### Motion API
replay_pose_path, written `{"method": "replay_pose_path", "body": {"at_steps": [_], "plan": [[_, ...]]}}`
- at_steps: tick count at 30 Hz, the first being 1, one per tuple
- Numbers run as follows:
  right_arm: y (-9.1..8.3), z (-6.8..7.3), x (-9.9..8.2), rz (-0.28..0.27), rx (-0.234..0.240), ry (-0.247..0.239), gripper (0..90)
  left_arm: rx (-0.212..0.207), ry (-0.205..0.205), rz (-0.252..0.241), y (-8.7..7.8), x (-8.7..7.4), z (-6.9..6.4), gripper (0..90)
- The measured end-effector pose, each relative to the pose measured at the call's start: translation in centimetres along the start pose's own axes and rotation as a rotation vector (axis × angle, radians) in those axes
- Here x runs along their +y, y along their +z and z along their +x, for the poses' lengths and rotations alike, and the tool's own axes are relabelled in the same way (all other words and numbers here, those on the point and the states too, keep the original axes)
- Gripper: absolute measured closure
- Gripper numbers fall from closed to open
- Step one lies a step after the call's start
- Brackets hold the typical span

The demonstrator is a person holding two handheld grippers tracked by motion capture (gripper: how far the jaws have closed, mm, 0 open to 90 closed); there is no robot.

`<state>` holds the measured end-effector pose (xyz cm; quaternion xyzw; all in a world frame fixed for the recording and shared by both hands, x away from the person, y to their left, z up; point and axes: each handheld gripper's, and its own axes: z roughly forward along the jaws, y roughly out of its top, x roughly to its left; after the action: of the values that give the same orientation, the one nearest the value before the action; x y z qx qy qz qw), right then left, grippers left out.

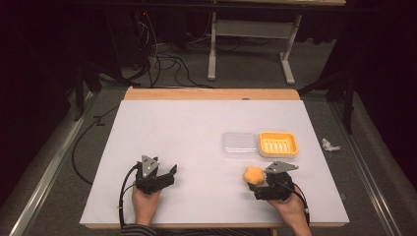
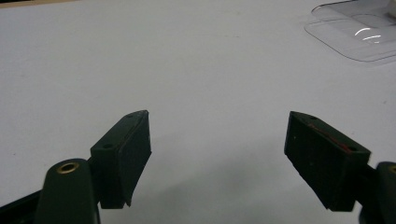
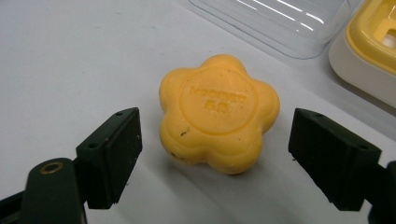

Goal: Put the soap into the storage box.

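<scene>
A yellow flower-shaped soap [image 3: 219, 112] with raised lettering lies flat on the white table [image 1: 196, 128]. My right gripper [image 3: 215, 126] is open, one jaw on each side of the soap and neither touching it. In the high view the soap [image 1: 253, 174] sits just ahead of the right gripper [image 1: 255, 183], near the table's front right. My left gripper [image 1: 170, 173] rests at the front left, and its jaws [image 2: 219, 121] stand wide open over bare table with nothing between them.
A clear plastic lid [image 1: 239, 143] and a yellow soap dish [image 1: 278, 143] sit side by side just beyond the soap. The lid's corner [image 2: 359, 32] is at the top right of the left gripper view. A crumpled scrap [image 1: 329, 144] lies off the table's right edge.
</scene>
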<state>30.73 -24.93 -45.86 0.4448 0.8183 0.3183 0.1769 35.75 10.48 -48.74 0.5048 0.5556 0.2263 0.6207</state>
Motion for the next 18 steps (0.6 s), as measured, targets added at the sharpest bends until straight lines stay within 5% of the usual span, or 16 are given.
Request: {"method": "replay_pose_path", "body": {"at_steps": [18], "plan": [[1.8, 0.1, 0.8, 0.041, -0.031, -0.021, 22.1, -0.011, 0.009, -0.003, -0.2, 0.0, 0.0, 23.1]]}}
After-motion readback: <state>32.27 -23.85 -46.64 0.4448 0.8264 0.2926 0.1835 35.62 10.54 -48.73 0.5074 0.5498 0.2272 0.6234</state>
